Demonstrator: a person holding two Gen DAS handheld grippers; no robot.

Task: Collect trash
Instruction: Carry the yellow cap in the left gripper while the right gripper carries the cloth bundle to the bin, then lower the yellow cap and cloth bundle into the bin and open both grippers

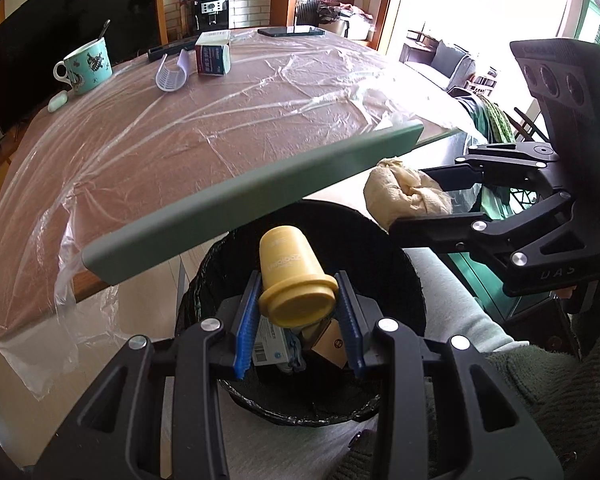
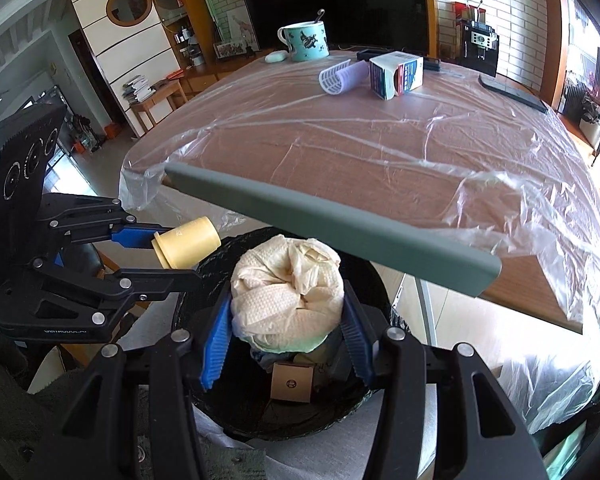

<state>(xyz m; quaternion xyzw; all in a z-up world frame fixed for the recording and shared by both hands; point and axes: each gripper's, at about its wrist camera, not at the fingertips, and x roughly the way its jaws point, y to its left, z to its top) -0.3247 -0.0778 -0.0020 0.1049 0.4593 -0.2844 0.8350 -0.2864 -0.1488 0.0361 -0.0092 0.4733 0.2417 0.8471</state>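
My left gripper [image 1: 298,312] is shut on a yellow plastic cup [image 1: 290,280] and holds it over the black trash bin [image 1: 404,276]. The cup also shows in the right wrist view [image 2: 188,242]. My right gripper [image 2: 286,324] is shut on a crumpled cream paper wad [image 2: 288,284] above the same bin [image 2: 364,264]. The wad also shows in the left wrist view [image 1: 404,196]. In the bin lie a brown cardboard box [image 2: 292,382] and a labelled packet [image 1: 270,340].
A grey-green bar [image 1: 240,200] runs along the table's near edge above the bin. The plastic-covered table [image 2: 360,140] holds a teal mug [image 2: 306,40], a white carton [image 2: 396,74], a white mesh roller [image 2: 340,76] and a dark phone [image 1: 292,31].
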